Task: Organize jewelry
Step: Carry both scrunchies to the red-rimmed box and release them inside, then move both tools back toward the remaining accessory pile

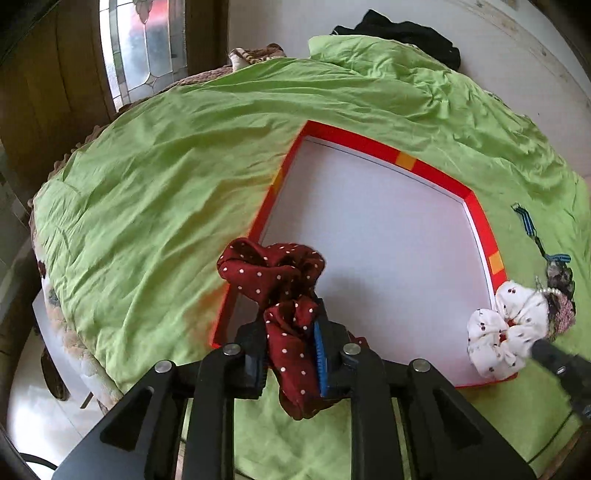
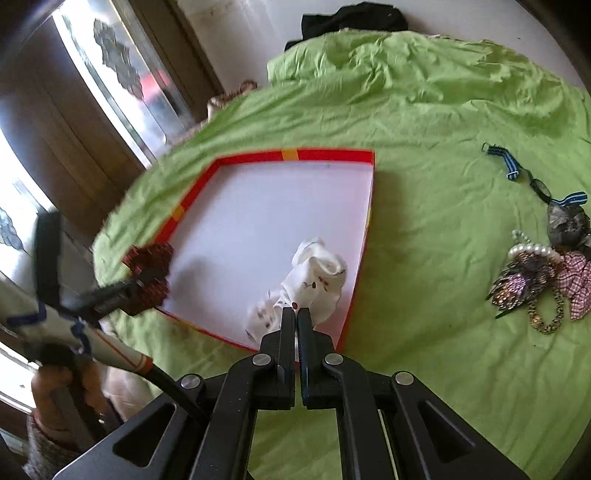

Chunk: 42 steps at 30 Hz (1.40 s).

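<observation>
A shallow red-rimmed box [image 1: 369,147] with a white floor lies on the green bedsheet [image 1: 166,166]. My left gripper [image 1: 290,319] is shut on a dark red polka-dot scrunchie [image 1: 273,266], which hangs over the box's near left corner. In the right wrist view the same red scrunchie [image 2: 147,258] and left gripper [image 2: 147,286] are blurred at the box rim [image 2: 332,154]. My right gripper [image 2: 296,314] is shut on a white cherry-print scrunchie [image 2: 317,273] over the box's near right part. That white scrunchie [image 1: 498,332] also shows at the box's right corner in the left wrist view.
To the right of the box lies a heap on the sheet: a pearl string [image 2: 532,251], a checked scrunchie [image 2: 576,280], a patterned chain [image 2: 546,317] and a blue striped watch strap [image 2: 511,171]. Dark clothing [image 2: 351,18] lies at the far end. A hand [image 2: 55,384] shows at lower left.
</observation>
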Tool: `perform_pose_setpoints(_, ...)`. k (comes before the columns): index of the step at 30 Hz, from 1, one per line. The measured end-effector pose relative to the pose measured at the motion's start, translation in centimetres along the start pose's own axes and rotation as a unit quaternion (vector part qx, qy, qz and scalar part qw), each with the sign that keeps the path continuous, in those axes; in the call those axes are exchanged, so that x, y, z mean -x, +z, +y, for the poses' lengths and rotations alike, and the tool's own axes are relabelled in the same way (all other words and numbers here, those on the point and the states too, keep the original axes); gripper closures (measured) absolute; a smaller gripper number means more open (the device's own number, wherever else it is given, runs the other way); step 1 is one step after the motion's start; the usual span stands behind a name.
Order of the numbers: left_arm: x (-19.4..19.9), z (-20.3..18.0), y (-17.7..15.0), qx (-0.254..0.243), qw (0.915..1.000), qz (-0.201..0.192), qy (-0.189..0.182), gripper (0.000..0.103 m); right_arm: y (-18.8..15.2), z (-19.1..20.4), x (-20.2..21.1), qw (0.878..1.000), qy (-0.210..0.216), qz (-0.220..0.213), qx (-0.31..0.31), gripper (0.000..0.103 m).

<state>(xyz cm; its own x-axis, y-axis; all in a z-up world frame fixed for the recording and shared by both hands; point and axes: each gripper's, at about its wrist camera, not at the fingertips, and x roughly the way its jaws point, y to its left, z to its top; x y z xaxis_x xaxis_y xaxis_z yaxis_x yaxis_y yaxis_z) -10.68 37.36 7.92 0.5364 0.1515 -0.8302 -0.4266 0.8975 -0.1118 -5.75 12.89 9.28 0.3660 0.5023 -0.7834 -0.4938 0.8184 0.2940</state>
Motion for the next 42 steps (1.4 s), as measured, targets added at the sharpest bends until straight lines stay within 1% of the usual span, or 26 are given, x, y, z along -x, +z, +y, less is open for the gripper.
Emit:
perform_pose_setpoints(2, 0.1, 0.1, 0.1, 0.003, 1.0000, -0.004, -0.006, 0.074, -0.3, 0.1, -0.4, 1.000, -0.013, 0.005, 0.005, 0.100)
perform_pose_setpoints(3, 0.3, 0.3, 0.1, 0.006, 0.9999, -0.007, -0.008, 0.070, -0.3, 0.1, -0.5, 1.000, -0.018, 0.005, 0.007, 0.098)
perform_pose_setpoints(4, 0.6, 0.4, 0.1, 0.011, 0.9998, -0.011, -0.011, 0.065, -0.4, 0.2, -0.4, 1.000, -0.025, 0.007, 0.012, 0.096)
perform_pose_setpoints(5, 0.9, 0.4, 0.1, 0.016, 0.9997, -0.015, -0.014, 0.062, -0.4, 0.2, -0.3, 0.999, -0.031, 0.007, 0.015, 0.092)
perform_pose_setpoints(6, 1.1, 0.5, 0.1, 0.021, 0.9995, -0.018, -0.018, 0.060, -0.4, 0.5, 0.0, 0.999, -0.043, 0.004, 0.024, 0.081)
perform_pose_setpoints(7, 1.4, 0.6, 0.1, 0.027, 0.9992, -0.022, -0.022, 0.057, -0.5, 0.8, 0.4, 0.998, -0.057, 0.000, 0.032, 0.073)
perform_pose_setpoints(8, 1.8, 0.6, 0.1, 0.031, 0.9989, -0.025, -0.025, 0.054, -0.7, 1.0, 0.9, 0.997, -0.070, -0.006, 0.038, 0.060)
perform_pose_setpoints(9, 2.2, 0.5, 0.1, 0.035, 0.9986, -0.029, -0.027, 0.053, -0.9, 1.3, 1.5, 0.996, -0.081, -0.015, 0.045, 0.052)
perform_pose_setpoints(10, 2.7, 0.5, 0.0, 0.038, 0.9983, -0.034, -0.028, 0.051, -1.1, 1.6, 2.2, 0.994, -0.093, -0.023, 0.053, 0.050)
perform_pose_setpoints(11, 3.2, 0.3, -0.1, 0.039, 0.9981, -0.039, -0.027, 0.049, -1.2, 1.9, 2.7, 0.993, -0.102, -0.027, 0.059, 0.050)
perform_pose_setpoints(13, 4.3, 0.0, -0.5, 0.040, 0.9977, -0.048, -0.025, 0.046, -1.9, 2.6, 4.0, 0.987, -0.134, -0.040, 0.079, 0.048)
perform_pose_setpoints(14, 4.8, -0.2, -0.6, 0.039, 0.9975, -0.052, -0.025, 0.045, -2.0, 2.9, 4.6, 0.984, -0.148, -0.046, 0.085, 0.046)
perform_pose_setpoints(15, 5.2, -0.4, -0.8, 0.038, 0.9974, -0.056, -0.025, 0.044, -2.3, 3.0, 5.1, 0.982, -0.159, -0.051, 0.090, 0.044)
perform_pose_setpoints(17, 6.2, -1.0, -1.3, 0.033, 0.9972, -0.064, -0.023, 0.043, -2.6, 3.1, 6.1, 0.977, -0.179, -0.060, 0.096, 0.042)
perform_pose_setpoints(21, 7.6, -2.5, -2.0, 0.018, 0.9972, -0.070, -0.017, 0.043, -3.4, 2.8, 7.8, 0.970, -0.213, -0.067, 0.096, 0.042)
perform_pose_setpoints(26, 8.5, -4.7, -2.6, -0.008, 0.9970, -0.076, -0.012, 0.043, -4.0, 1.2, 9.5, 0.967, -0.236, -0.068, 0.074, 0.041)
perform_pose_setpoints(32, 9.1, -7.7, -3.8, -0.044, 0.9965, -0.070, -0.012, 0.043, -5.4, -0.7, 11.7, 0.960, -0.262, -0.080, 0.054, 0.039)
perform_pose_setpoints(42, 10.1, -13.5, -5.4, -0.102, 0.9921, -0.070, -0.021, 0.043, -7.1, -4.3, 14.4, 0.953, -0.287, -0.092, 0.019, 0.036)
